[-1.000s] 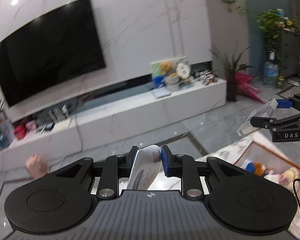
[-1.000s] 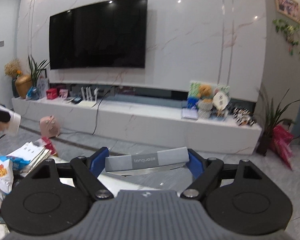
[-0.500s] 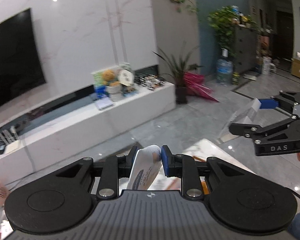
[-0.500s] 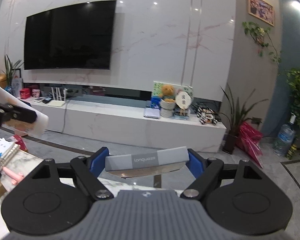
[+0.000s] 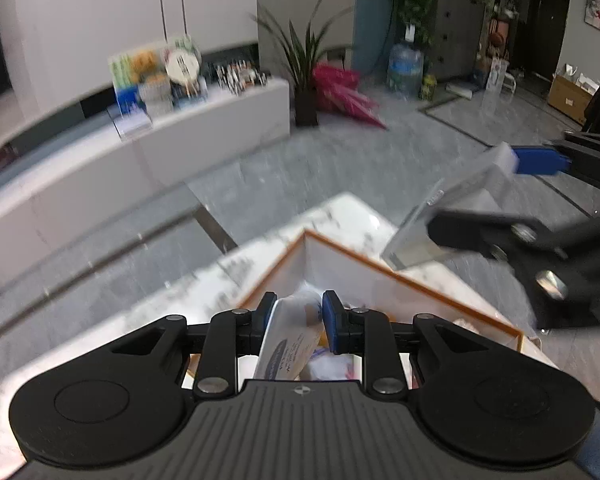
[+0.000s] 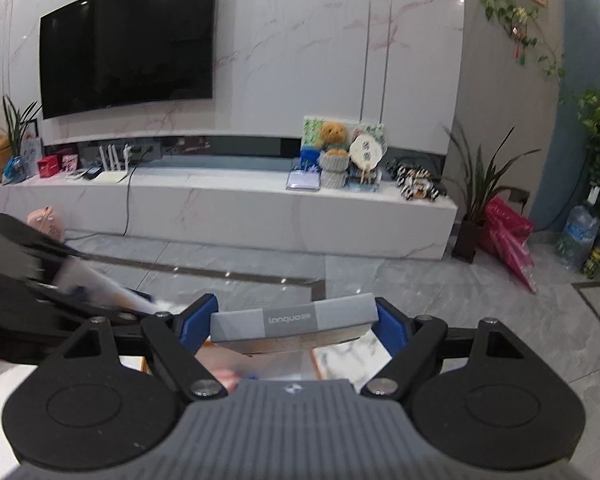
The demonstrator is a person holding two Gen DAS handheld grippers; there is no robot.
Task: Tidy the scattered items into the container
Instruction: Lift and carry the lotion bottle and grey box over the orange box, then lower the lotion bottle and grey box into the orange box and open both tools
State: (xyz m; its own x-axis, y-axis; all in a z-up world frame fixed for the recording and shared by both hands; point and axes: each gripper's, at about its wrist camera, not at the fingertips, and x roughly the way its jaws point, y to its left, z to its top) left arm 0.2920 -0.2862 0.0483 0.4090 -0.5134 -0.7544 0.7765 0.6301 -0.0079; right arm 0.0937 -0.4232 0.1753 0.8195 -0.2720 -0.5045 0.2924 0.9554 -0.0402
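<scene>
We're looking at a white container (image 5: 384,280) with an orange rim, sitting at the far corner of the marble tabletop (image 5: 260,256), and there's already stuff lying inside it, though it's too blurry to name. The left hand-held gripper (image 5: 296,322) is squeezing a white tube (image 5: 290,340) with blue print between its blue pads, and it's hovering right over the near part of the container, tube sticking up a bit and tilted. Off to the right side of that view, the right hand-held gripper (image 5: 480,208) is hanging above the container's far right edge, clamped on a flat grey box (image 5: 448,220) that's angled down toward the opening.

From the right wrist camera, we're seeing that same right hand-held gripper (image 6: 294,324) pinching the grey box (image 6: 294,320) end to end, jaws spread wide to fit its length, "lanqua" printed on the band. Below it a strip of the orange rim (image 6: 314,364) and the marble tabletop (image 6: 348,354) are peeking through. The left hand-held gripper (image 6: 100,292) is showing at the left edge, motion-blurred, with the white tube (image 6: 100,284) in it.

Past the tabletop, there's grey tile floor (image 6: 460,304), a long white TV bench (image 6: 220,204) with a teddy bear (image 6: 334,136) on it, and a big TV (image 6: 128,36) on the marble wall.
</scene>
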